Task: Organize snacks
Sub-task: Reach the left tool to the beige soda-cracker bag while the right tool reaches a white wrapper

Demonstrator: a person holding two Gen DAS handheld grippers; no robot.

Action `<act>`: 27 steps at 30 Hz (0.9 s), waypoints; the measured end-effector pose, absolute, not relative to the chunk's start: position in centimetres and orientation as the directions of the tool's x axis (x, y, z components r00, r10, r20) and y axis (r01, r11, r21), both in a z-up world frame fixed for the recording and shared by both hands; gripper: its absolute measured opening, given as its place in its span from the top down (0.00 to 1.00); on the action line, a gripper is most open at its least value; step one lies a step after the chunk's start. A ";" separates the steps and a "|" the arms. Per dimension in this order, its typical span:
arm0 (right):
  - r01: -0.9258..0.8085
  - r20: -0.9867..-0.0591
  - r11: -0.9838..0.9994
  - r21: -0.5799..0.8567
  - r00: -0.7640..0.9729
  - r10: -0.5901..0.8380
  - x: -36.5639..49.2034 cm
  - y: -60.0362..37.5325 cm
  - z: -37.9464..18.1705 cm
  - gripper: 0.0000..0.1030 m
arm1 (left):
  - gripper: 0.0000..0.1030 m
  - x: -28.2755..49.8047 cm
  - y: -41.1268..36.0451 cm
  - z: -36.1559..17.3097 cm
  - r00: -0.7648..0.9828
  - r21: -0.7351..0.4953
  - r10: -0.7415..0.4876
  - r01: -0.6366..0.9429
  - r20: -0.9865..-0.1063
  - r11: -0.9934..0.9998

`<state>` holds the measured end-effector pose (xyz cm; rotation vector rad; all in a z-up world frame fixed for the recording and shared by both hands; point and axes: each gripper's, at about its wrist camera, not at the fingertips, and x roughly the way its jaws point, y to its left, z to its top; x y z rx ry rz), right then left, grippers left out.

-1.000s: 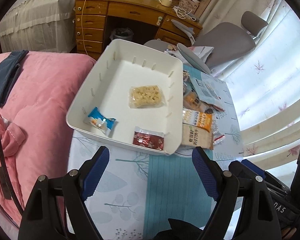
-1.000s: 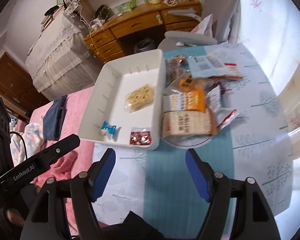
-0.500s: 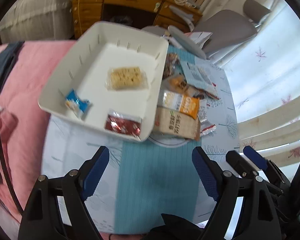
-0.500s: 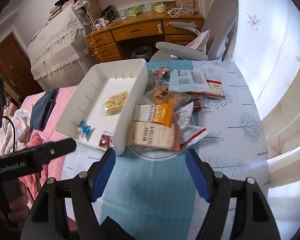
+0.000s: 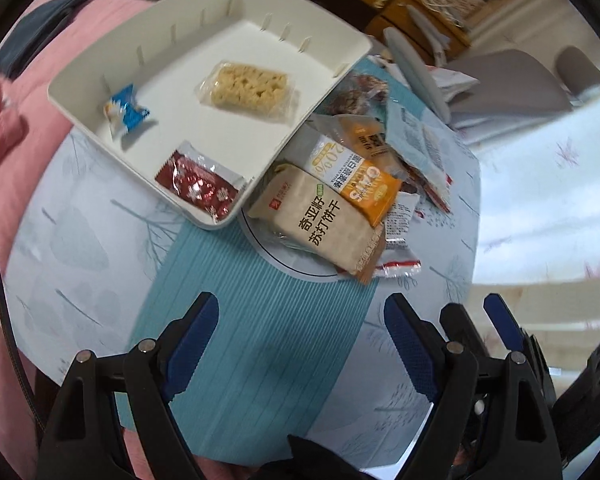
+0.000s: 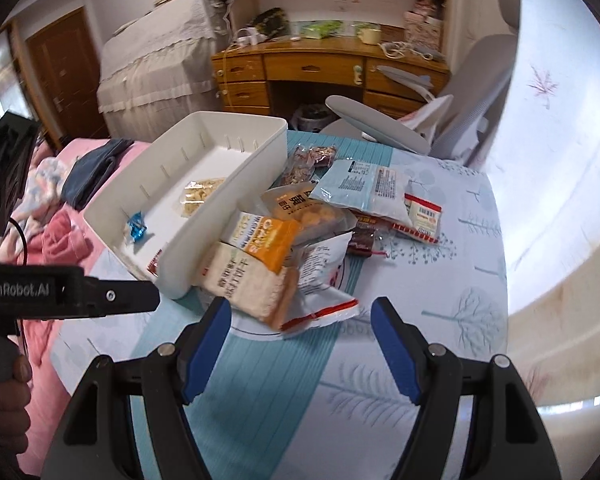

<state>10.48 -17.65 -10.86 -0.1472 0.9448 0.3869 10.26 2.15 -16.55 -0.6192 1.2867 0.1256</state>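
Note:
A white bin (image 5: 100, 60) (image 6: 228, 200) on the table holds a rice-crisp bar (image 5: 250, 86), a blue candy (image 5: 124, 112) and a red packet (image 5: 198, 188). Beside it a pile of snacks lies on a round plate (image 5: 284, 256): a beige cracker pack (image 5: 320, 224) (image 6: 244, 280), an orange-and-white pack (image 5: 356, 176) (image 6: 266, 236), a white-and-red wrapper (image 6: 320, 280) and a light blue pouch (image 6: 360, 188). My left gripper (image 5: 300, 340) is open and empty, short of the cracker pack. My right gripper (image 6: 300, 340) is open and empty, just before the white-and-red wrapper.
A pink bed (image 5: 16, 128) borders the table on the left. A grey office chair (image 6: 440, 120) and a wooden desk (image 6: 320, 68) stand beyond the table's far end. The right gripper also shows at the lower right of the left wrist view (image 5: 500, 332).
Both grippers have moved forward toward the snack pile, so bin and packs look larger. The left wrist view has swung right, off the bin. Both stay open.

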 end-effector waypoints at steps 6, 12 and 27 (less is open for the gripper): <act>-0.504 -0.808 0.861 -0.060 0.532 0.255 11.7 -17.9 -13.8 0.29 | 0.18 12.0 1.1 -19.3 0.241 -0.304 -0.199 -0.569 -0.950 0.764; -0.607 -0.797 0.788 -0.098 0.522 0.303 12.5 -17.7 -16.5 0.29 | 0.18 13.7 0.6 -21.5 0.241 -0.307 -0.194 -0.654 -0.951 0.691; -0.666 -0.812 0.745 -0.035 0.453 0.367 14.6 -17.4 -21.6 0.31 | 0.17 16.4 0.8 -26.1 0.269 -0.303 -0.150 -0.736 -0.951 0.606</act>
